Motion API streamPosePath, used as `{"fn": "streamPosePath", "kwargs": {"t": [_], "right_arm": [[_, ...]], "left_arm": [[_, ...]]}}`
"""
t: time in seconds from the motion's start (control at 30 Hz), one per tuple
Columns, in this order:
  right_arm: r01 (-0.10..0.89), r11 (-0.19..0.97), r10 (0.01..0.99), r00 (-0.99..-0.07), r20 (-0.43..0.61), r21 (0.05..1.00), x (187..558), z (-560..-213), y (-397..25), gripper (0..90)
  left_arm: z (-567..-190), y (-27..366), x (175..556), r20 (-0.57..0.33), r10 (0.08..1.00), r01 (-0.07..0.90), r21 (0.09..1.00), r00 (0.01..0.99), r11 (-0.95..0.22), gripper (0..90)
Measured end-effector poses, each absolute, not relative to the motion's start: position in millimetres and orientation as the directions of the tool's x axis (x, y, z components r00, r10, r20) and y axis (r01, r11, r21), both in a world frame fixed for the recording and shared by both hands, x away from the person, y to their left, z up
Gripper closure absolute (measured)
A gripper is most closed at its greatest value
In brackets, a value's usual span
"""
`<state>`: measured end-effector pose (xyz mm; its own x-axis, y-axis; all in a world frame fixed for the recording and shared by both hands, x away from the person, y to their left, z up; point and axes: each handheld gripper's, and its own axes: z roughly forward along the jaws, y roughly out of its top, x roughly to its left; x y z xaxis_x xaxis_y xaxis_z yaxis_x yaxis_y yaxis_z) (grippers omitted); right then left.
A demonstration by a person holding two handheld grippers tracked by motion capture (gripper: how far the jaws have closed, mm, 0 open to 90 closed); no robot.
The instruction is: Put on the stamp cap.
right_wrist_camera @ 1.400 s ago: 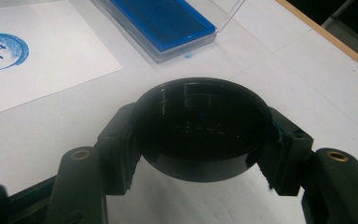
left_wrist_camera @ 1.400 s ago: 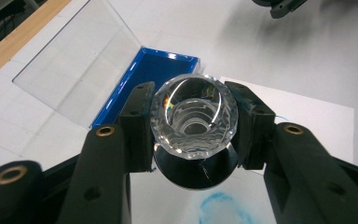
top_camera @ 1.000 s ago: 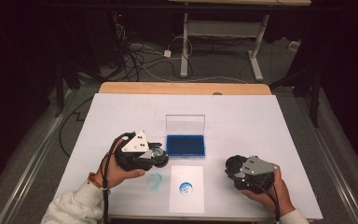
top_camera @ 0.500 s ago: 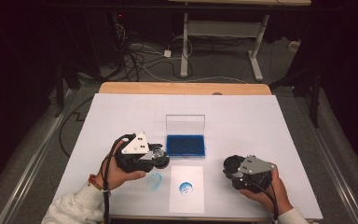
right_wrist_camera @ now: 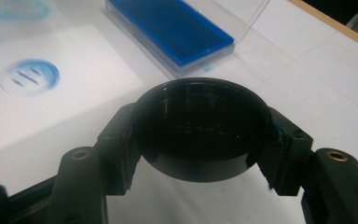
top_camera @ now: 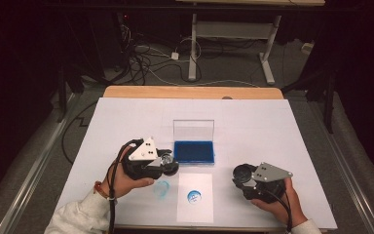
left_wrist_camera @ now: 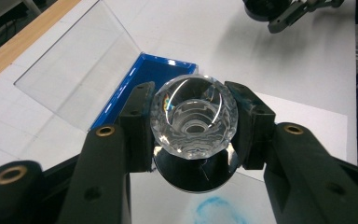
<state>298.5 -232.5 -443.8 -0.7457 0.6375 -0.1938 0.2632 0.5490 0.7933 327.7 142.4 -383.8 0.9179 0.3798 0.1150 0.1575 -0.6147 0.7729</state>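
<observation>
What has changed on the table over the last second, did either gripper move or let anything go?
The right gripper, shut on the black round cap, drifted slightly left toward the white paper sheet. Nothing was released. The left gripper stayed beside the open blue ink pad, shut on the clear faceted stamp; the blue round print is unchanged.

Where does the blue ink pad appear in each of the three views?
High view: ink pad at table centre, between the two grippers.
Left gripper view: ink pad upper middle, behind the left jaw.
Right gripper view: ink pad at top centre.
Shared landmark: its clear lid, raised open behind it.
</observation>
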Motion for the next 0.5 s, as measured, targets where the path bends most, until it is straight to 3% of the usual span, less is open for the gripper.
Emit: {"fn": "streamPosePath", "kwargs": {"t": [0.5], "right_arm": [[0.235, 0.564, 0.595, -0.780, -0.193, 0.792, 300.4, -439.9, -208.7, 39.0]], "left_arm": [[-380.5, 140.8, 332.1, 0.107, 0.379, 0.151, 0.793, 0.919, -0.590, 54.6]]}}
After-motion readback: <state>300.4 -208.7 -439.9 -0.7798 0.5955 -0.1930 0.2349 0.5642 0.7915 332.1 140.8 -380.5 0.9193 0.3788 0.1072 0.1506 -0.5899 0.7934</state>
